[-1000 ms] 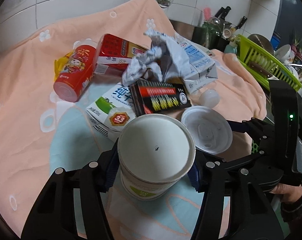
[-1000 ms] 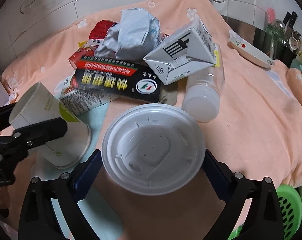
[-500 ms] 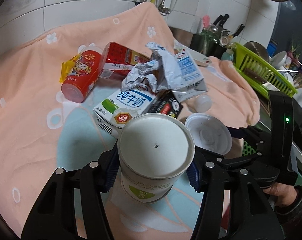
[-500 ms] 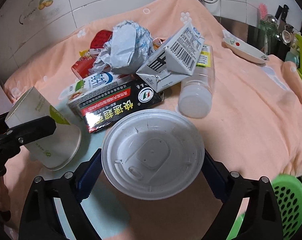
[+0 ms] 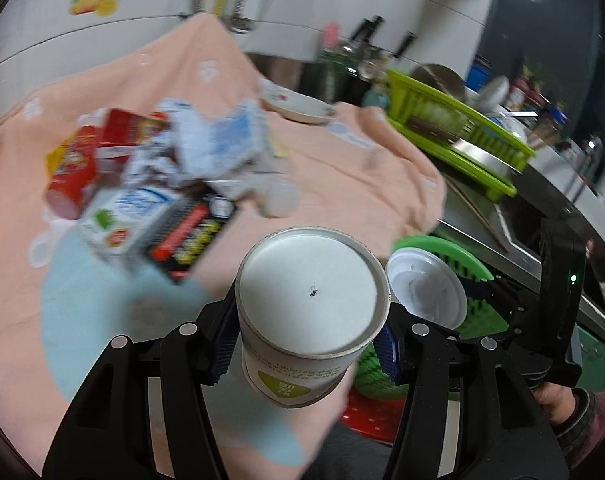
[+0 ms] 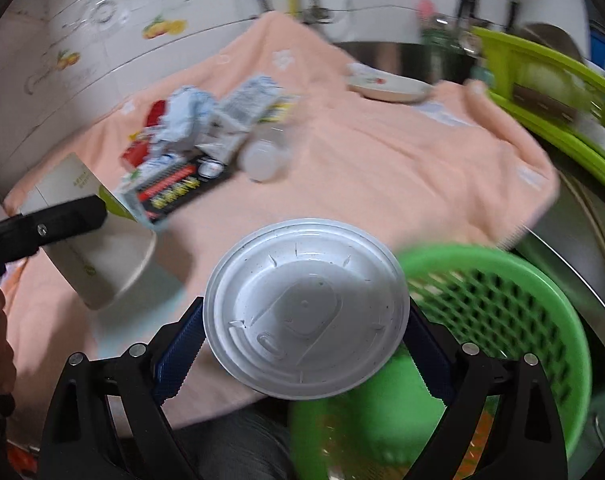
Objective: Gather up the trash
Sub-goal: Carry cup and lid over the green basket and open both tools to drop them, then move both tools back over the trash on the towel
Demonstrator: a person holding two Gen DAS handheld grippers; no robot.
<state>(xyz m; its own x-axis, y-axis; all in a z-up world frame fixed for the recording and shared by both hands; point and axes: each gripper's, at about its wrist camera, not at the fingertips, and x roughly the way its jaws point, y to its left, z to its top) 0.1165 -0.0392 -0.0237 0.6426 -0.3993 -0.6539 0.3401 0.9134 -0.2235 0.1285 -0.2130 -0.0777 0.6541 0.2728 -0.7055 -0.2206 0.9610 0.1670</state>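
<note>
Peach cloth (image 5: 342, 168) covers the counter, and I use it as the landmark. On its far left part lies the heap of trash: a red can (image 5: 68, 178), a milk carton (image 5: 122, 220), a black box (image 5: 190, 236), crumpled paper (image 5: 218, 144) and a clear bottle (image 6: 264, 158) lying on its side. All of this is blurred, so the labels cannot be read.

Over the near edge of the cloth, the left gripper (image 5: 308, 340) is clamped on a paper cup (image 5: 310, 308). Its blue pads press on both sides of the cup wall, and the cup's white bottom faces the camera. In the right wrist view the same cup (image 6: 102, 256) shows from the side, tilted, with its mouth down toward the cloth.

Just right of the cup, at the near right edge of the cloth, the right gripper (image 6: 302, 344) holds a white plastic lid (image 6: 306, 308) by its rim, one pad on each side. The lid lies flat between the jaws, which stand wide because the lid is wide.

Beyond the cloth's near right corner stands a green basket (image 6: 514, 300) with a mesh wall, partly under the lid. A small dish (image 6: 386, 84) rests at the far right edge of the cloth, and a lime green rack (image 5: 462, 136) stands further right of it.
</note>
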